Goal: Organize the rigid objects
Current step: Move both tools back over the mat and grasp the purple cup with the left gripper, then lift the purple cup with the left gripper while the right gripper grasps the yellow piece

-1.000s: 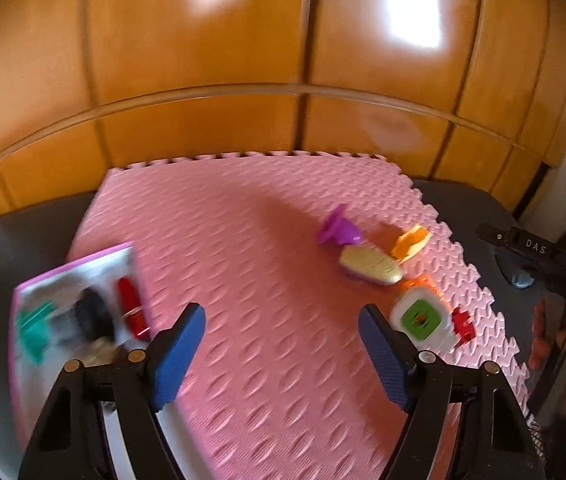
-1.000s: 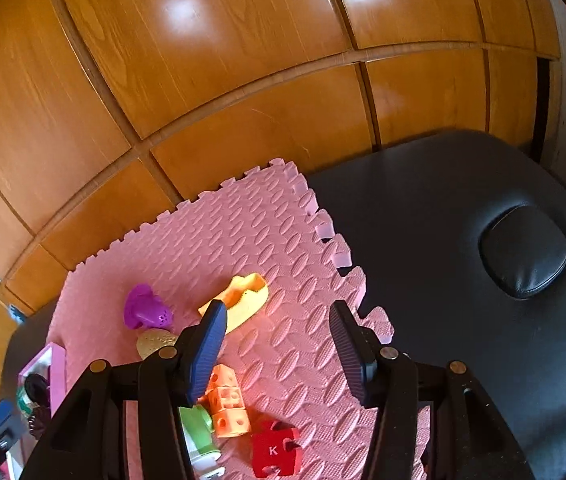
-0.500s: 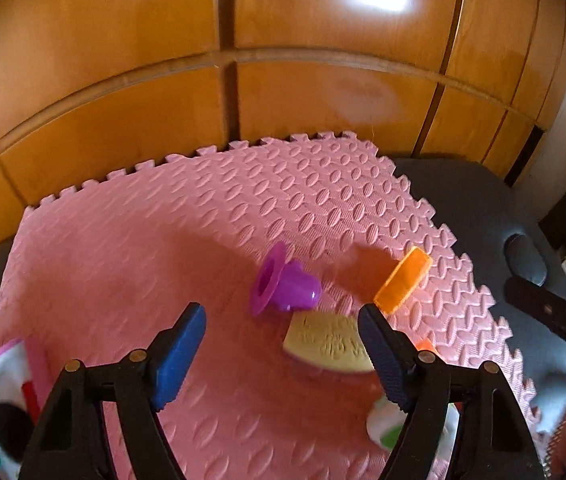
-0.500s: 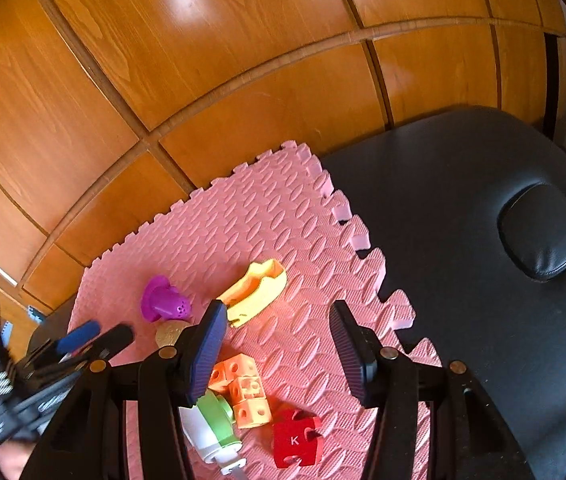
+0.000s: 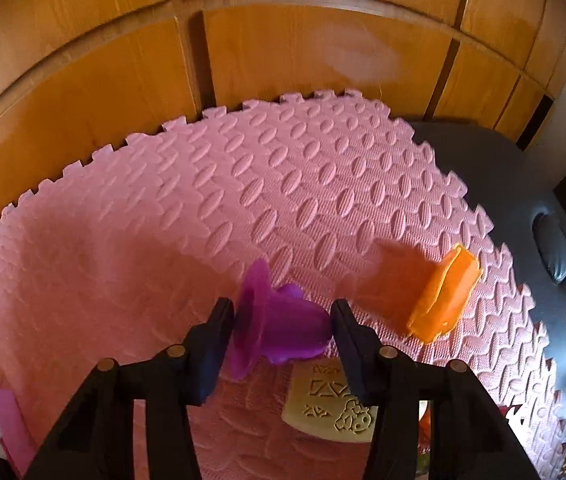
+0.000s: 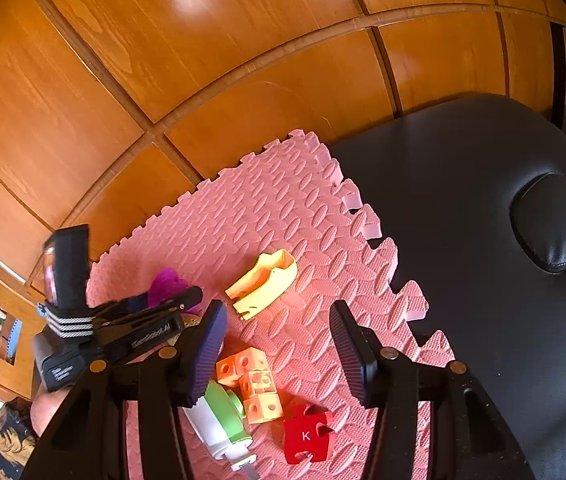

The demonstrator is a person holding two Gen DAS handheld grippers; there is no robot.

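left tongs advanced, apparently clamped on purple toy; right tongs apart.

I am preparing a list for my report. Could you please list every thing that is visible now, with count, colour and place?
purple toy: 1, purple, on mat, between left fingers
orange mould: 1, orange-yellow, on mat
stamp tile: 1, cream, on mat, near edge
cube blocks: 1 cluster, orange, on mat
puzzle piece: 1, red, lettered K
green-white toy: 1, beside cubes
foam mat: 1, pink, on black table
pink tray: 1, mat's left edge
wood panels: brown, behind
left gripper: closing on purple toy
right gripper: open, above mat
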